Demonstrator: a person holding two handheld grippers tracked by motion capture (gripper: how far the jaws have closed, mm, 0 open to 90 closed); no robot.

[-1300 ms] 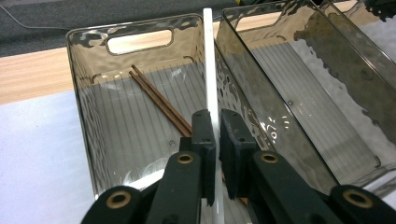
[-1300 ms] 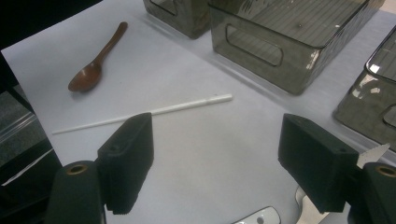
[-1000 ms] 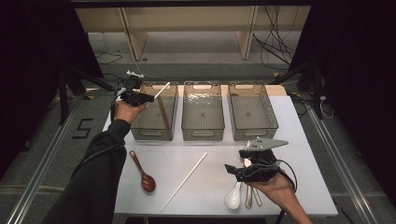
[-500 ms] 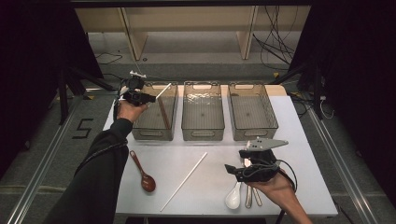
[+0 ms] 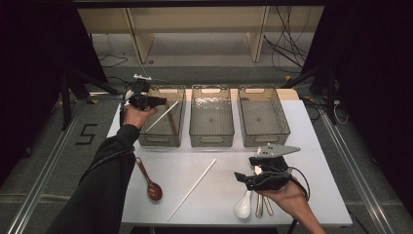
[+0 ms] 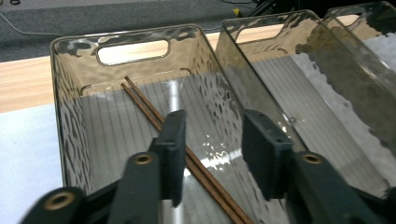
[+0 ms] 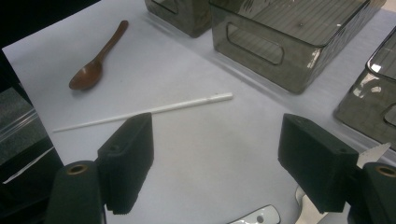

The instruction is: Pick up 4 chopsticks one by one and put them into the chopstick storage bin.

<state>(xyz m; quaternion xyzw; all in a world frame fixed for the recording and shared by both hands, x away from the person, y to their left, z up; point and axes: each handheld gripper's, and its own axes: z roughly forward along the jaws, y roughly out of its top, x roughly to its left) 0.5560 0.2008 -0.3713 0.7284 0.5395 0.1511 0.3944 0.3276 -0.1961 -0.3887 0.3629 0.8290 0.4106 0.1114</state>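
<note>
My left gripper [image 5: 158,101] [image 6: 212,135] hangs open over the near end of the left clear bin [image 5: 160,141] [image 6: 70,135], nothing between its jaws. A white chopstick [image 5: 163,116] lies slanted inside that bin, beside a pair of brown chopsticks [image 5: 173,126] [image 6: 140,100]. My right gripper [image 5: 245,169] [image 7: 215,154] stands open low over the table's front right, holding nothing. Ahead of it on the white table lie a second white chopstick [image 5: 192,189] [image 7: 140,112] and a brown wooden spoon [image 5: 148,180] [image 7: 93,72].
Two more clear bins, middle [image 5: 211,139] and right [image 5: 265,139], stand in a row with the left one. A white spoon [image 5: 242,207] and metal cutlery [image 5: 260,207] [image 7: 254,215] lie under my right hand near the table's front edge.
The white chopstick held up at the left gripper's jaws has dropped into the left bin; that gripper has let it go. The right gripper has stayed put.
</note>
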